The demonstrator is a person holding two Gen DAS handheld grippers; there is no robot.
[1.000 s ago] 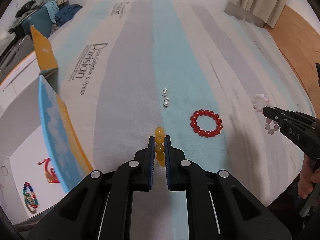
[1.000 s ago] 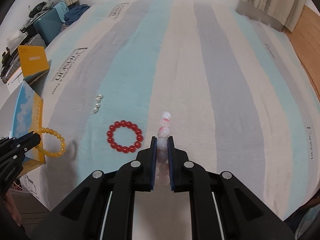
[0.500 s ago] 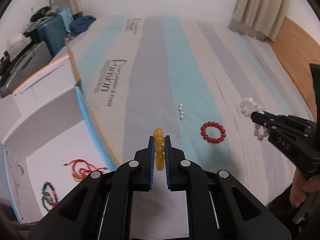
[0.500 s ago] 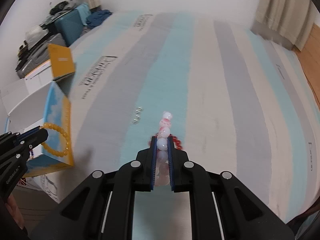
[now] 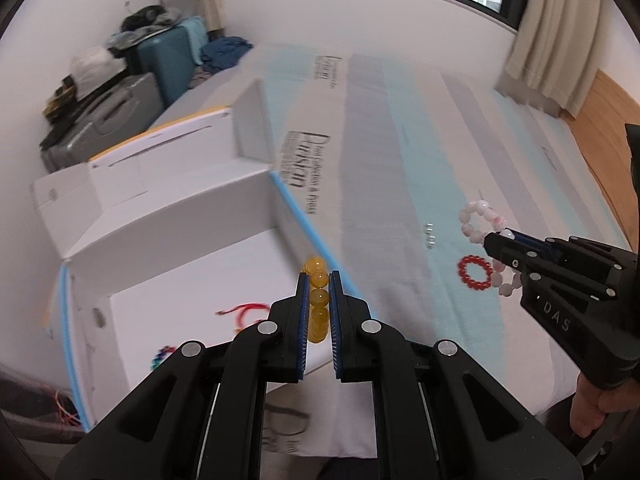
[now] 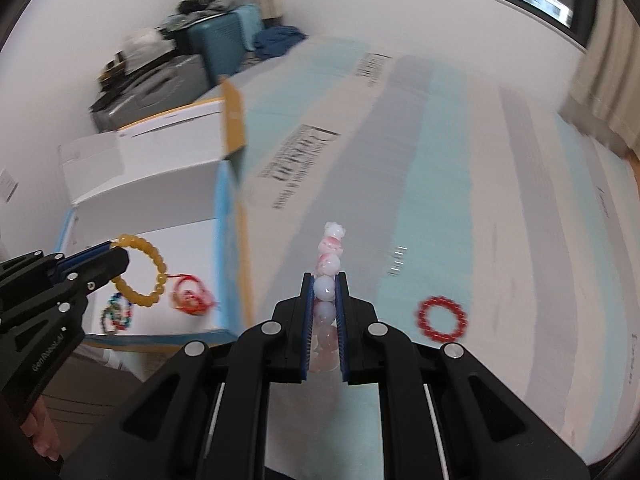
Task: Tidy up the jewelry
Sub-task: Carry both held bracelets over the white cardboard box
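**Amber and pink bracelets held over box and bed**

Amber-yellow bead bracelet [image 5: 318, 300]: clamped edge-on betw. the blue pads of the left gripper [image 5: 319, 280], jaws nearly closed on the beads. In the right wrist view the same bracelet hangs as an open ring from the gripper tips, above the floor of the white box [image 6: 160, 184].

Pink-and-white bead bracelet [image 6: 330, 280]: pinched in the right gripper [image 6: 325, 280], jaws closed down to bead width. Held off the bedsheet [image 6: 500, 200], on the bed side of the box wall; loop dangles below the tips in the left wrist view.

Red bead bracelet [image 6: 441, 317]: lying flat on the sheet, well apart from the box, untouched by either gripper.

Small pearl-like items [image 5: 430, 235]: short row on the sheet, near the red bracelet, on its side away from the cameras. Too blurred to tell exact type.

Items already in the box: red cord piece [image 6: 192, 294] and multicolour bead bracelet [image 6: 116, 314], both on the box floor, close together; the cord sits nearer the blue-edged wall.

Box: lid flaps open, standing just beside the bed edge.

Background beyond the box: suitcases [image 5: 160, 64] with clothes piled on top, against the wall.
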